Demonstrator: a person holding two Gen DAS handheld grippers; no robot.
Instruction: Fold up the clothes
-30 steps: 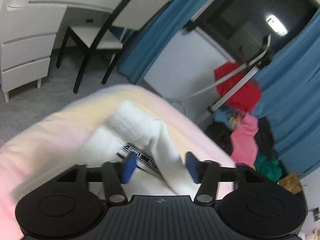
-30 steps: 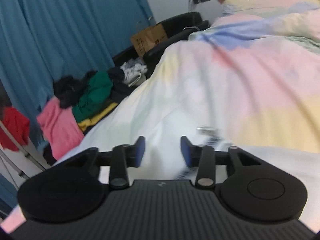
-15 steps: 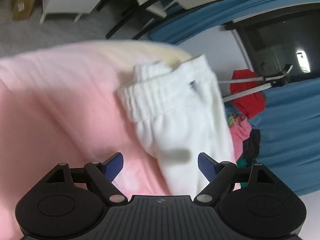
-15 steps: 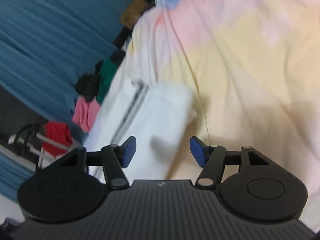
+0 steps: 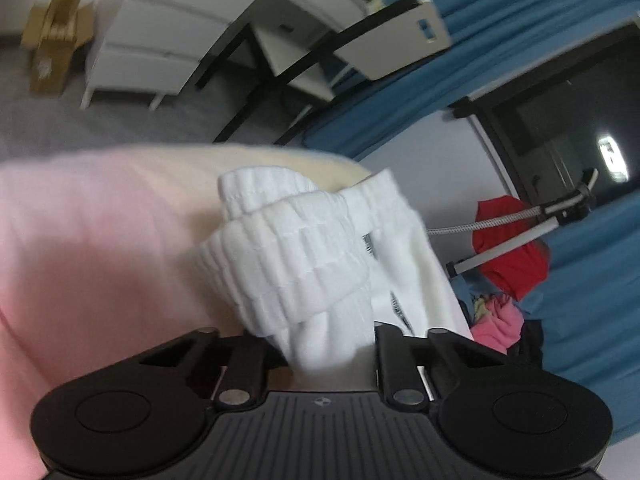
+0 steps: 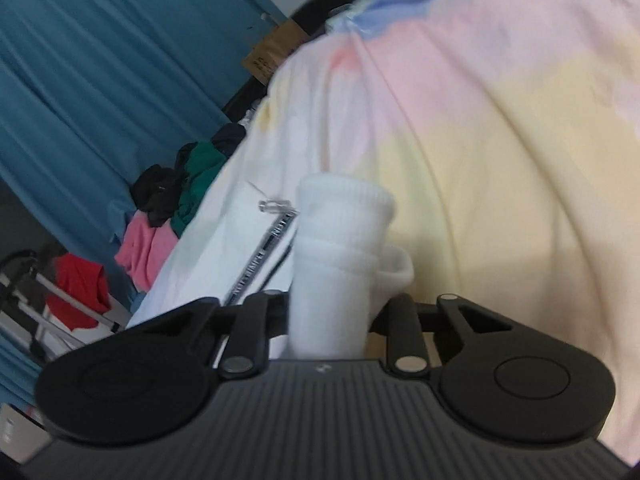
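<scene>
White sweatpants with ribbed cuffs and a black lettered side stripe lie on a pastel bedspread. In the left wrist view the bunched cuffs (image 5: 288,252) rise in front of my left gripper (image 5: 320,344), whose jaws are closed on the fabric; the fingertips are hidden by the cloth. In the right wrist view a folded white cuff (image 6: 340,240) stands up between the jaws of my right gripper (image 6: 332,320), which is shut on it. The lettered stripe (image 6: 260,264) runs to the left of it.
The bedspread (image 6: 500,140) is pink and yellow. A white drawer unit (image 5: 160,40), a chair (image 5: 360,40) and a cardboard box (image 5: 52,40) stand on the floor beyond. A clothes pile (image 6: 168,208), a red garment on a rack (image 5: 508,248) and blue curtains (image 6: 100,60) are beside the bed.
Both grippers were open half a second ago, hovering over the sweatpants. Both have since moved in and closed on the white fabric at the cuff end.
</scene>
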